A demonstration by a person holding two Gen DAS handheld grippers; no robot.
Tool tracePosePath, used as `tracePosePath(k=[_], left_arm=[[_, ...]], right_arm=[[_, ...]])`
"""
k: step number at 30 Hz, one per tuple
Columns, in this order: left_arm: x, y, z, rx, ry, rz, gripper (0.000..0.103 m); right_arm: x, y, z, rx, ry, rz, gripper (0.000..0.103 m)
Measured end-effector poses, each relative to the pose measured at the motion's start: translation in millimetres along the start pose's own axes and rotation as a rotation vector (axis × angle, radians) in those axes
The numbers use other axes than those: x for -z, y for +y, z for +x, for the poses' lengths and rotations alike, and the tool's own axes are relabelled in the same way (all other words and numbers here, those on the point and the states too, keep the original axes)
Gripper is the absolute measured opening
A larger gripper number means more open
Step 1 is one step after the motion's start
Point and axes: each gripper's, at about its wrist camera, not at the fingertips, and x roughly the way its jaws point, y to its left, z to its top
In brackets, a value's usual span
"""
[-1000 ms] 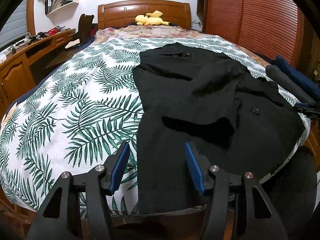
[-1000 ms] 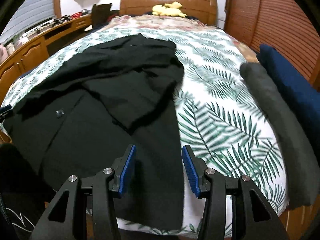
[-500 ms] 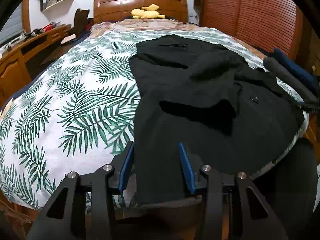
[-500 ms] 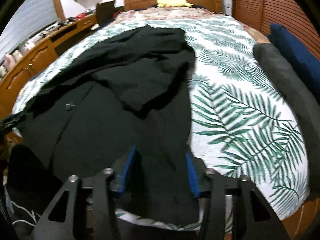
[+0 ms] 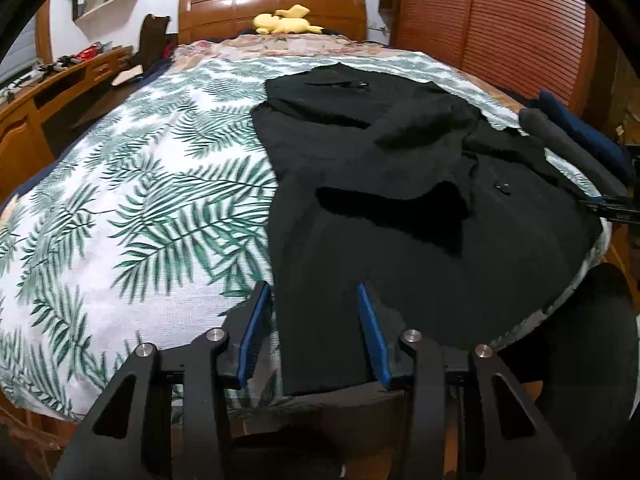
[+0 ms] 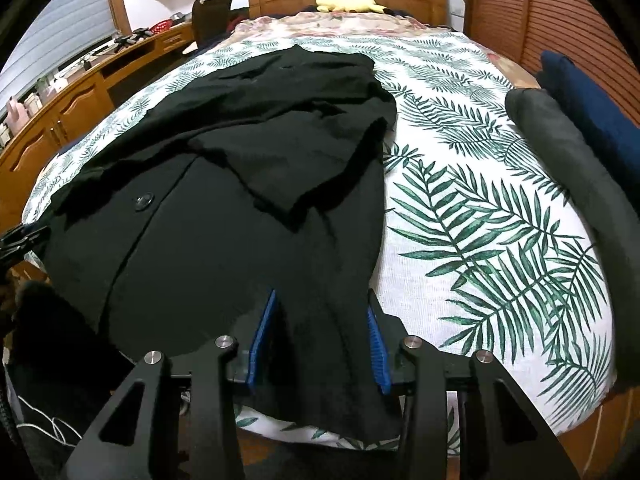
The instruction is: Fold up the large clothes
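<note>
While the left wrist cam looks down the bed, the left gripper (image 5: 316, 312) w/ its blue pads (image 5: 253, 334) sits low at the near edge of the big black cloth coat (image 5: 400, 216). The coat lies flat on the white bed cover with green leaf prints (image 5: 132, 208), on the right half of the bed in this view. One black sleeve is folded across the coat's middle. The coat's bottom left corner lies between the two pads, and the jaws are closing on it – a gap shows beside each pad, so not pinched tight yet. A small black button (image 5: 501, 187) shows on the coat. At the far end a soft yellow toy (image 5: 286, 20) rests by the brown wooden headboard (image 5: 272, 10). A grey rolled cloth (image 5: 568, 148) & a dark blue cloth (image 5: 580, 128) lie along the right edge. The other gripper's tip pokes in at the right edge, by the coat's far corner.

Right wrist cam: the right gripper (image 6: 320, 334) is at the coat's other bottom corner. The coat (image 6: 240, 184) fills the left half of the bed here. Black cloth runs up between the blue pads (image 6: 376, 352) – jaws closing, cloth looks bunched close to both pads, but a full pinch can't be told. The grey roll (image 6: 568, 168) and blue cloth (image 6: 588, 100) lie on the right. A brown wooden desk with drawers (image 6: 80, 96) stands along the left wall.
</note>
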Motion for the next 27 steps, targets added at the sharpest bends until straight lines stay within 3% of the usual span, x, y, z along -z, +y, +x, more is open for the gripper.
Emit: tracePosePath(k=[1, 4, 8, 16, 27], left_arm=[[-1.5, -0.4, 0.0, 0.003, 0.005, 0.005, 0.013], [-7.4, -0.7, -8.7, 0.021, -0.002, 0.012, 0.006], [-20.8, -2.7, -41.3, 0.022, -0.086, 0.006, 0.005], [-53.0, -11.3, -118.2, 0.007, -0.253, -0.009, 0.004], [-66.9, -23.6, -233.9, 0.015, -0.442, 0.024, 0.004]], right_arm=[[-1.2, -0.3, -0.4, 0.004, -0.006, 0.002, 0.008], [-6.6, -2.6, -8.2, -0.024, -0.04, 0.028, 0.004], [-17.9, -1.1, -30.4, -0.031, -0.112, 0.019, 0.004], [-41.6, 5.5, -117.8, -0.043, -0.283, -0.049, 0.003], [9.7, -0.7, -230.6, -0.063, -0.42, -0.105, 0.003]])
